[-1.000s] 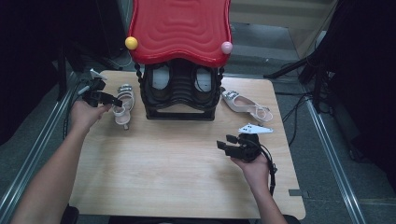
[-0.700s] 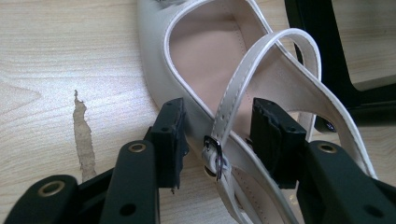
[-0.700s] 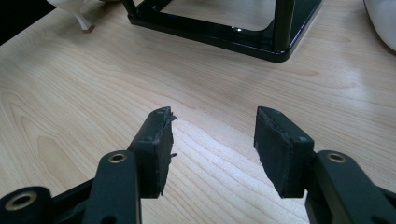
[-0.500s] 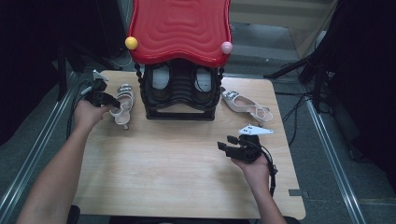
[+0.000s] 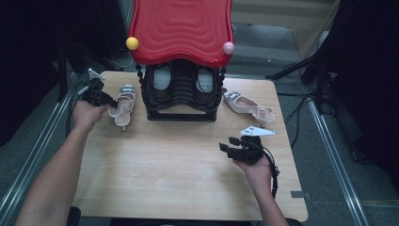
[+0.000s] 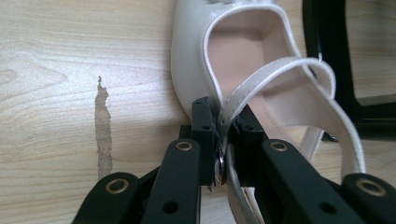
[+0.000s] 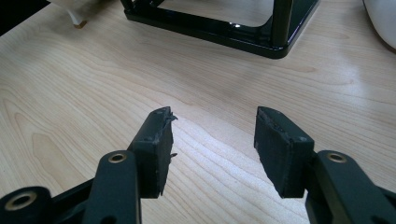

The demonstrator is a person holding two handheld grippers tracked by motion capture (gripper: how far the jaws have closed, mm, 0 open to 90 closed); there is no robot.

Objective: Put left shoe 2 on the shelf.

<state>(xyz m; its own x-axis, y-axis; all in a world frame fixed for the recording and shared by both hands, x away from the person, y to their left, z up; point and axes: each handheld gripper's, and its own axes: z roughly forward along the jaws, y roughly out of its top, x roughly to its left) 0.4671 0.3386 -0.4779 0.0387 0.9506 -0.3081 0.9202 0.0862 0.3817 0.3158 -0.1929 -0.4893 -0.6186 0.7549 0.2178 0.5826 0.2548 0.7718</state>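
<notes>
My left gripper point(image 6: 223, 140) has just been closing and now pinches the ankle strap of the cream leather high-heeled sandal point(image 6: 233, 70) lying left of the black plastic shoe rack point(image 5: 182, 94); ready to lift. My right gripper point(image 7: 212, 149) hangs open, empty.

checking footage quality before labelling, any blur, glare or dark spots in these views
High view: soft overall, surroundings nearly black, the table evenly lit, faint sheen on the red top. Left gripper view: the strap is sharp, the near fingers slightly soft. Right gripper view: wood grain crisp, a glint on the black frame, the shoe at the corner overexposed.
</notes>
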